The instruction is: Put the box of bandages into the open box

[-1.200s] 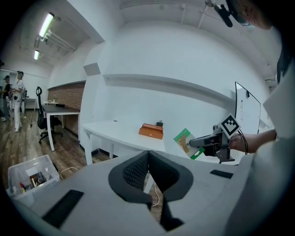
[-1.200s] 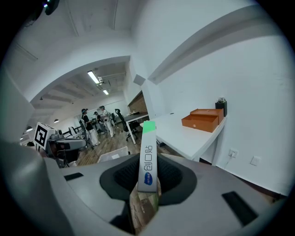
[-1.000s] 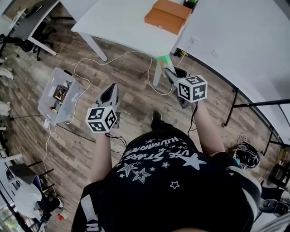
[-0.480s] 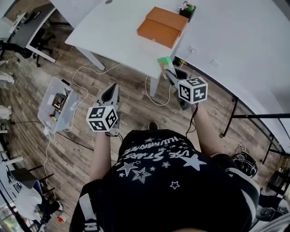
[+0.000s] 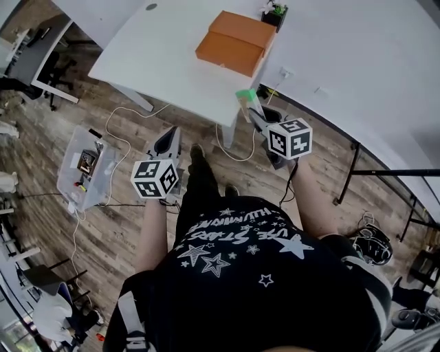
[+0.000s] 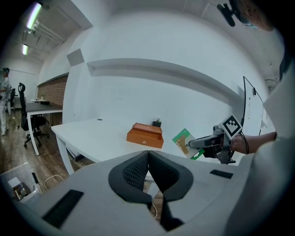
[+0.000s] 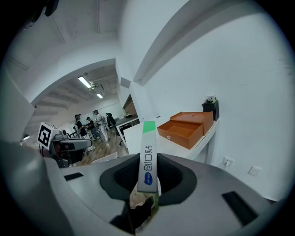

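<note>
An open orange box (image 5: 235, 43) lies on the white table (image 5: 165, 55), also seen in the left gripper view as the orange box (image 6: 145, 135) and in the right gripper view as the orange box (image 7: 186, 127). My right gripper (image 5: 251, 112) is shut on a thin green-and-white box of bandages (image 5: 246, 100), held edge-on in the box of bandages (image 7: 147, 159), short of the table's near corner. The left gripper (image 5: 168, 142) hangs over the floor, jaws shut and empty (image 6: 148, 173). From the left gripper view the bandage box (image 6: 185, 141) shows in the right gripper (image 6: 196, 144).
A small potted plant (image 5: 275, 10) stands beyond the orange box. White cables (image 5: 137, 113) trail over the wooden floor, with a clear plastic bin (image 5: 86, 168) at left. A black frame (image 5: 375, 172) stands at right. People stand far off in the right gripper view.
The person has stepped toward the table; the orange box and table now sit lower and nearer in the head view. Both grippers hold the same pose.
</note>
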Tool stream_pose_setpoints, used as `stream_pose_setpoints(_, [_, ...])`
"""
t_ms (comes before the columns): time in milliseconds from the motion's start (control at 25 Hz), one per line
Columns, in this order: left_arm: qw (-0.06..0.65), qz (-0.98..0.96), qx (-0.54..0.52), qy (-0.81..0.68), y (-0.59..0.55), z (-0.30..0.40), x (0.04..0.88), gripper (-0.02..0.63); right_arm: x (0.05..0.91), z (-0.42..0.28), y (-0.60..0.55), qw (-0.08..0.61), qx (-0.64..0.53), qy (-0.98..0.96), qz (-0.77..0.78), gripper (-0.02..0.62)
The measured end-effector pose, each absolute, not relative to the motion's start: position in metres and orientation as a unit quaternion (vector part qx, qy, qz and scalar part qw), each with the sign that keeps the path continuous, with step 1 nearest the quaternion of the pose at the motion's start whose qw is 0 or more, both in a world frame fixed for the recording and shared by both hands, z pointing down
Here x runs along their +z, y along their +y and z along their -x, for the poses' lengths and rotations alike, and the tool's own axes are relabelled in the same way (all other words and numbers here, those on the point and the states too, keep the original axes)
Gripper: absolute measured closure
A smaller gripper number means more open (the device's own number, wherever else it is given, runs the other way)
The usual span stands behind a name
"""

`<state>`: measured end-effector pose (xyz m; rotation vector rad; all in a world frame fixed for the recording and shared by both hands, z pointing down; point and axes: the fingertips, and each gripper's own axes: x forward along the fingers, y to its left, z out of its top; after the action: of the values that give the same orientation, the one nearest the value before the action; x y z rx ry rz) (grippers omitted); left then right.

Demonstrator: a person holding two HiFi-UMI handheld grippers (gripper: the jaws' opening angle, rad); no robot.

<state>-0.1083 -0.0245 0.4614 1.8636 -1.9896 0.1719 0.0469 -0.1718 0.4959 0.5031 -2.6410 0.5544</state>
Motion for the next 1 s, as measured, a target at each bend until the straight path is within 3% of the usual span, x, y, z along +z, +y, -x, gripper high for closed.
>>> stream_pose_setpoints(1000, [0.213,-0.755,0.078,-0.616,-0.261,0.25,0.469,0.586,0.494,0.066,-0.364,0.213,0.202,-0.912,-0.285,0.485])
